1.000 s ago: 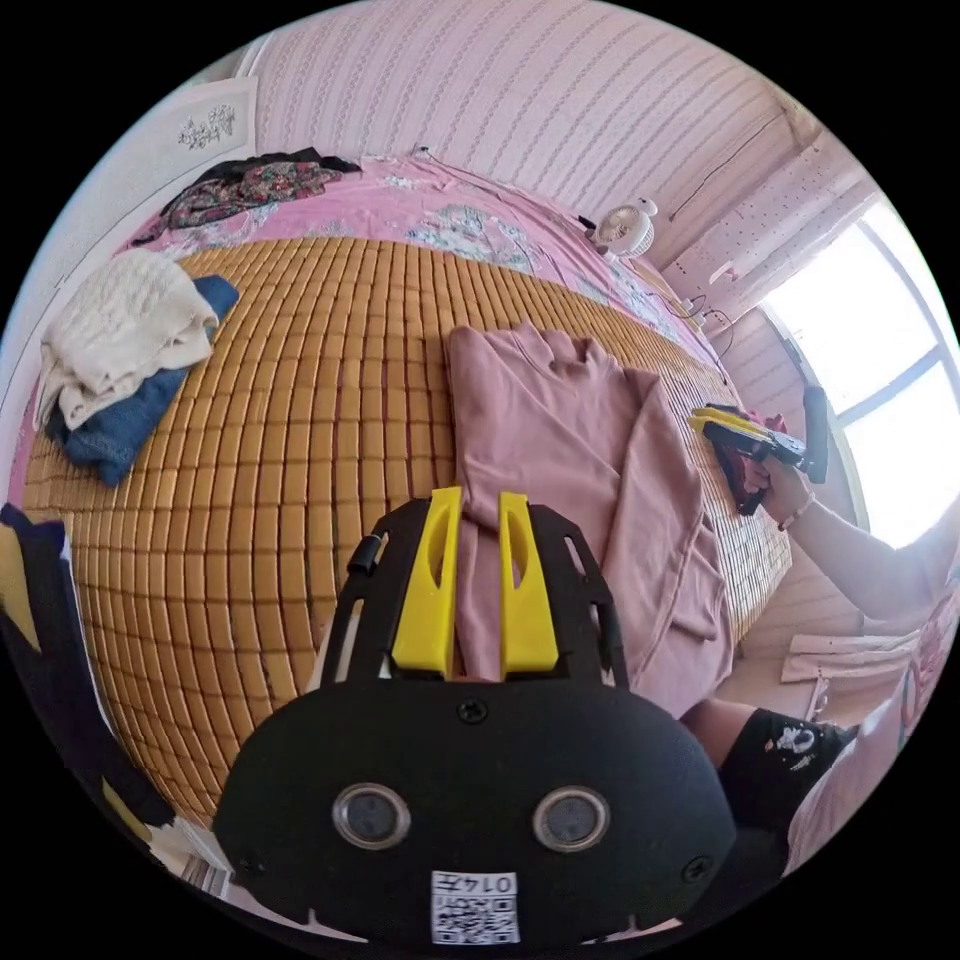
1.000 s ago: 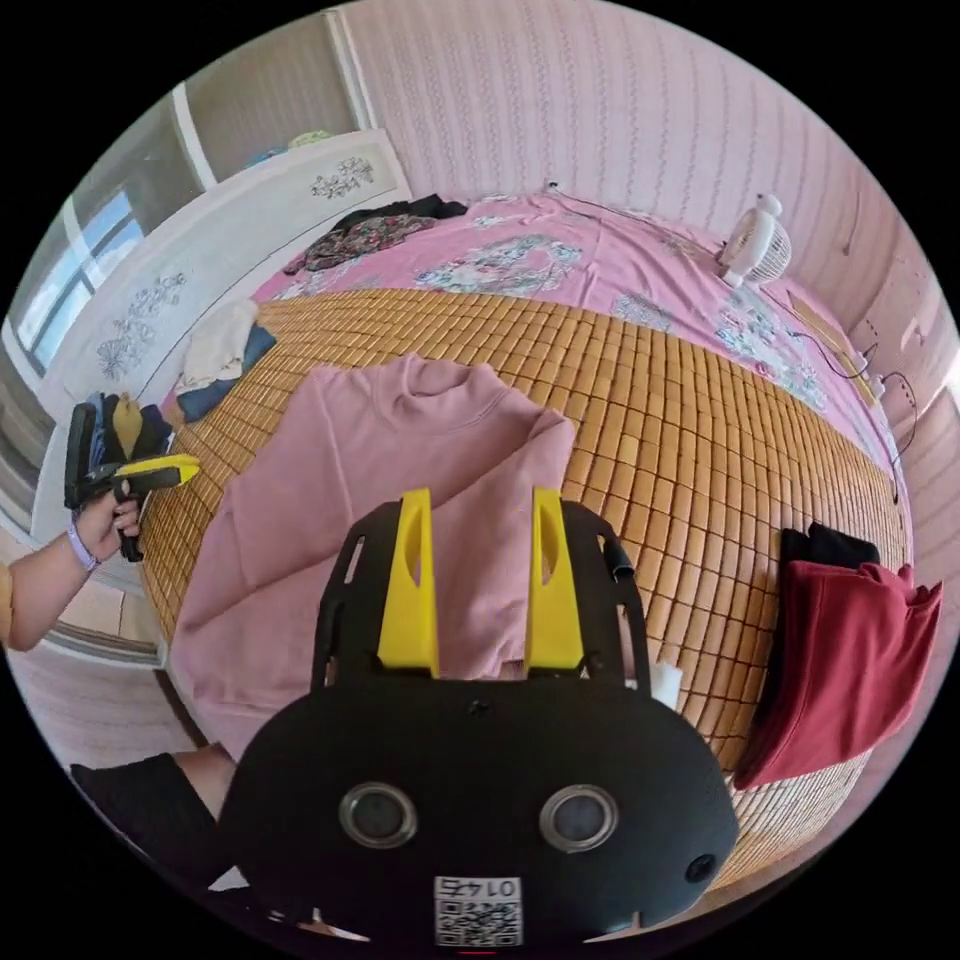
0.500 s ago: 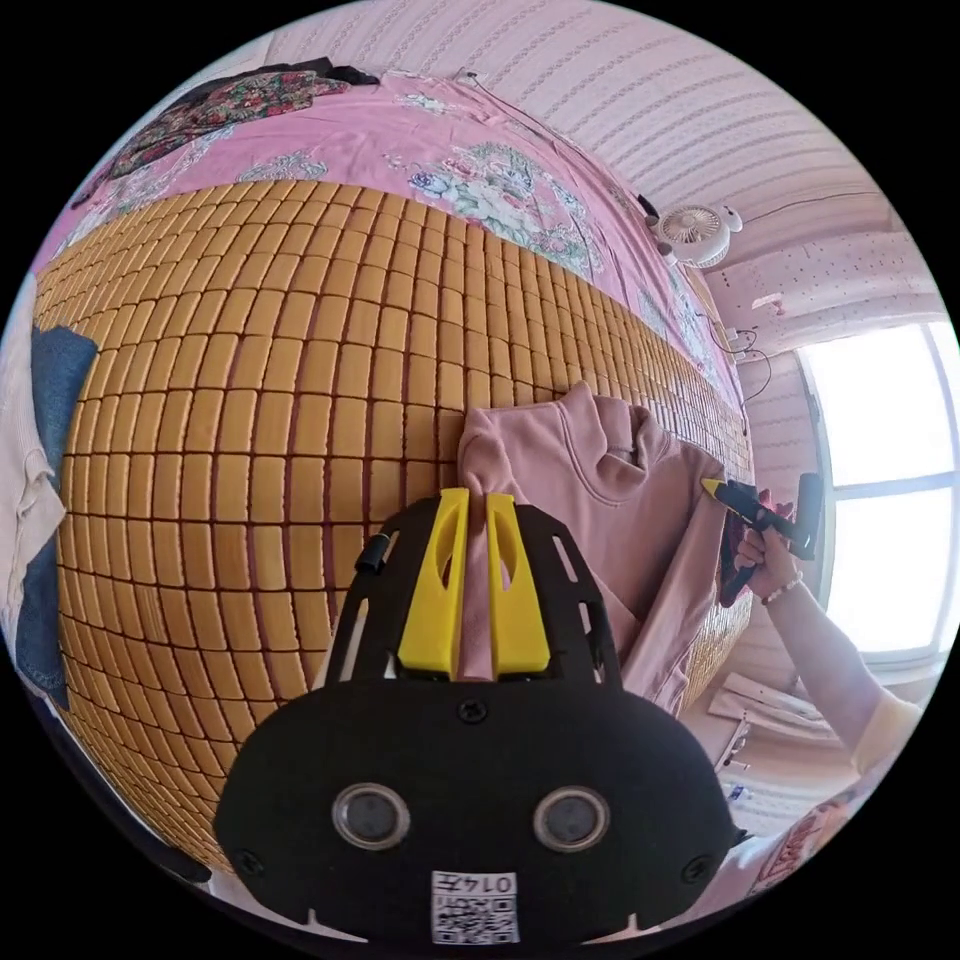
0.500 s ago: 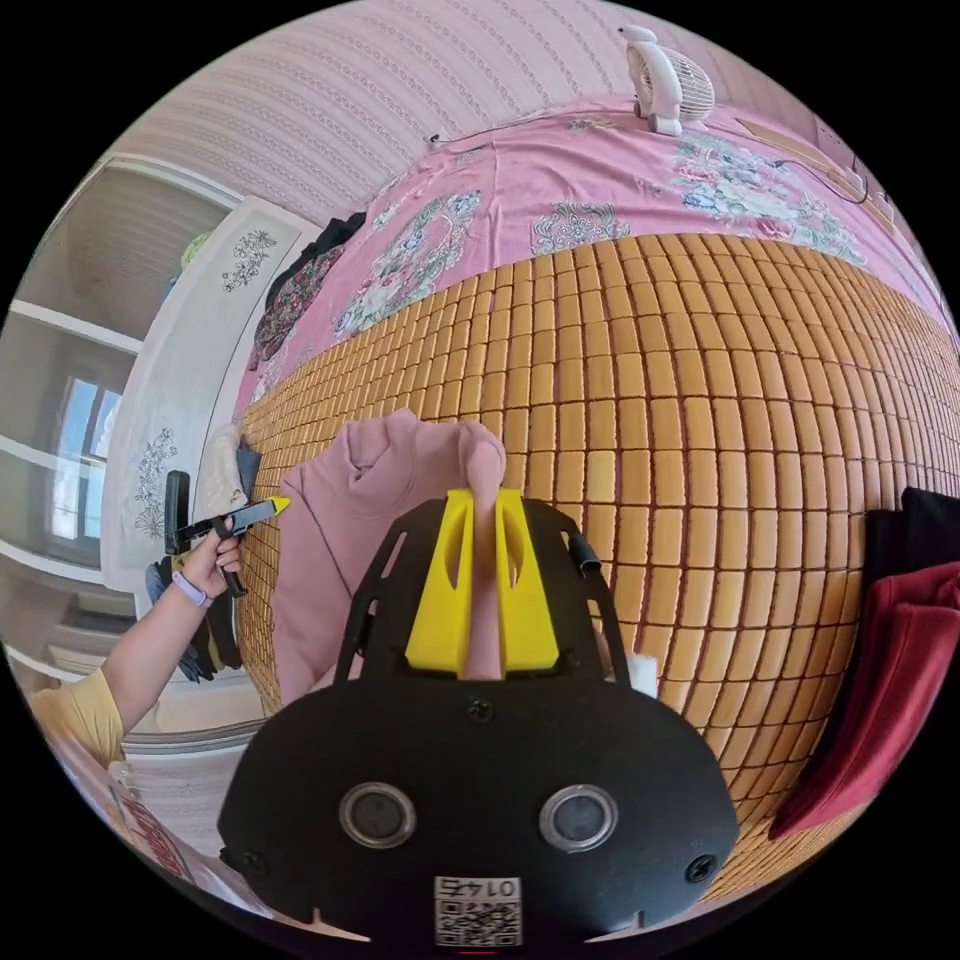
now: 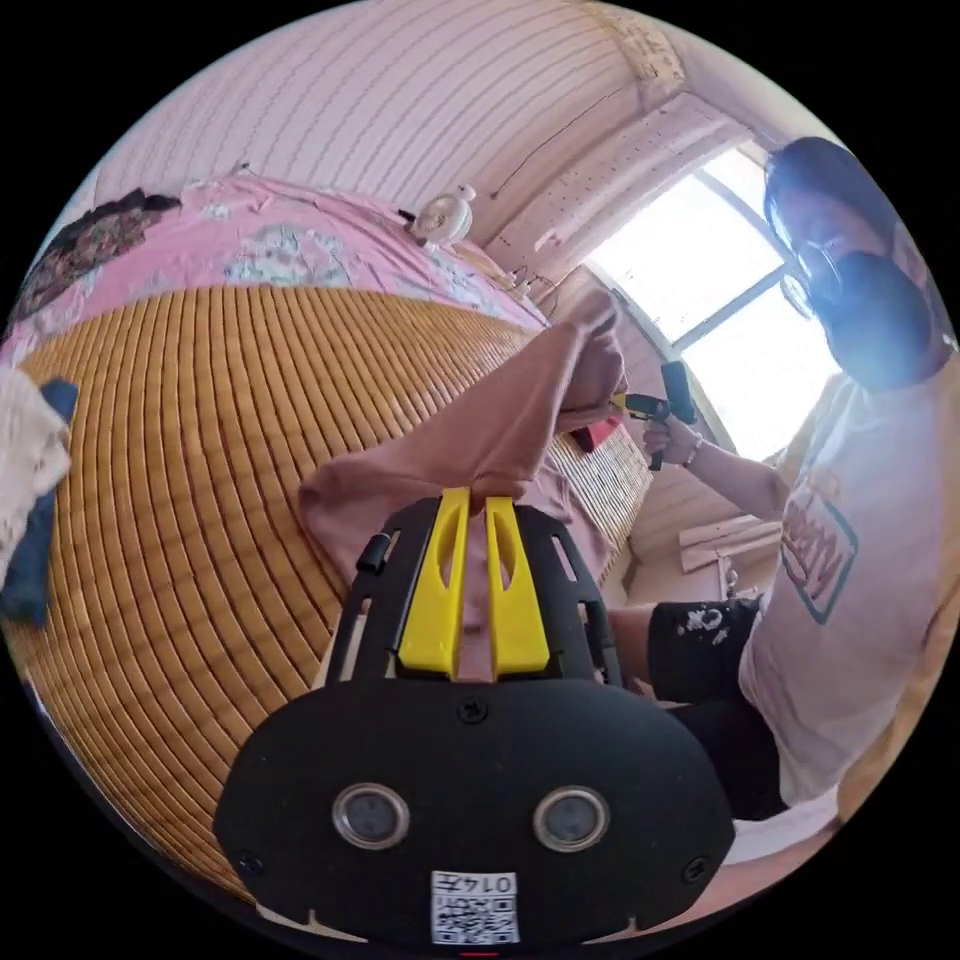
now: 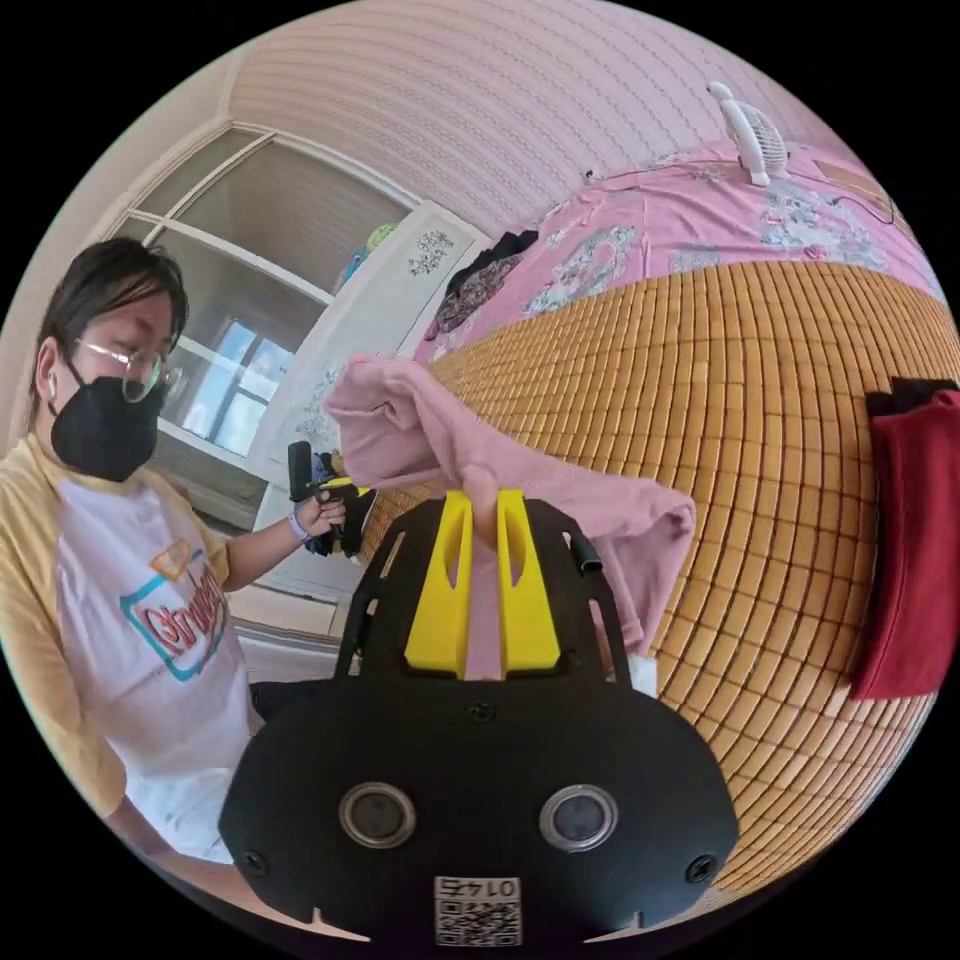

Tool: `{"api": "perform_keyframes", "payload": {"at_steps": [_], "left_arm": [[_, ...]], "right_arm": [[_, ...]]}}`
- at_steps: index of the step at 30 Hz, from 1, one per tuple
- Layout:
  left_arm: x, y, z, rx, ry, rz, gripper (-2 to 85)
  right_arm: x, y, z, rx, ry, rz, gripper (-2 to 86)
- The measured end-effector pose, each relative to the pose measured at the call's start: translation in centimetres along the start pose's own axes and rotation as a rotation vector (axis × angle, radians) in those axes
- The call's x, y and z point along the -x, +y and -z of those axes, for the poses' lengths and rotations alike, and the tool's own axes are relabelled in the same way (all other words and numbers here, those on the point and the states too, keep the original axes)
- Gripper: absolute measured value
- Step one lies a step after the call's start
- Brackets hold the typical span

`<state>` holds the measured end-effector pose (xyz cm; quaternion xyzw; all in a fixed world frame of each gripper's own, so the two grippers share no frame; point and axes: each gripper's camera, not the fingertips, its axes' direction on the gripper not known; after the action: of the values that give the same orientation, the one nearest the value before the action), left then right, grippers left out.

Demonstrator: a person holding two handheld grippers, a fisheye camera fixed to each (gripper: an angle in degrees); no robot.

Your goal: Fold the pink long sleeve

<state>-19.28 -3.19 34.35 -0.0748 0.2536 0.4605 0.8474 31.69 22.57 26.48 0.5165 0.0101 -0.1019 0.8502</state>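
Both the left gripper [image 5: 474, 585] and right gripper [image 6: 484, 585] are pinching the pink long-sleeve cotton top [image 5: 480, 440], lifting it off the woven bamboo mat [image 5: 200, 420]; next: lowering it flat, folded.

Soft matt cloth pink long sleeve [image 5: 500, 430]; glossy slatted bamboo mat [image 5: 200, 420].

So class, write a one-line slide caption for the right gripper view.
Right claw shut on the pink long sleeve, lifted above the bamboo mat.

The pink long sleeve [image 5: 500, 440] hangs bunched, lifted above the bamboo mat [image 5: 200, 450].
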Motion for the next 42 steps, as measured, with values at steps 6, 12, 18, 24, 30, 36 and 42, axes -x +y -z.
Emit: {"api": "perform_keyframes", "payload": {"at_steps": [6,12,18,24,30,36,42], "left_arm": [[-0.5,13.9,-5.4,0.233,-0.110,0.452,-0.7],[-6.3,11.5,-7.6,0.222,-0.269,0.342,2.1],[-8.7,10.8,-11.0,0.230,-0.377,0.330,7.4],[-9.5,12.6,-12.9,0.210,-0.474,0.291,5.6],[-12.3,13.6,-14.2,0.197,-0.613,0.218,5.4],[-13.1,15.9,-13.4,0.084,-0.621,0.230,5.1],[-11.6,19.8,-8.9,-0.131,-0.381,0.420,0.8]], "right_arm": [[-2.1,11.3,-4.2,0.278,0.237,-0.289,9.6],[-0.3,11.1,-5.1,0.291,0.432,-0.247,11.0],[0.0,12.9,-3.1,0.241,0.478,-0.271,11.0],[-1.1,16.5,-1.6,0.009,0.408,-0.469,8.4],[-2.7,18.1,-8.5,0.159,0.363,-0.419,3.8],[-0.6,20.9,-9.7,0.056,0.475,-0.203,1.7],[-0.6,24.9,-7.8,-0.132,0.305,-0.346,0.9]]}}
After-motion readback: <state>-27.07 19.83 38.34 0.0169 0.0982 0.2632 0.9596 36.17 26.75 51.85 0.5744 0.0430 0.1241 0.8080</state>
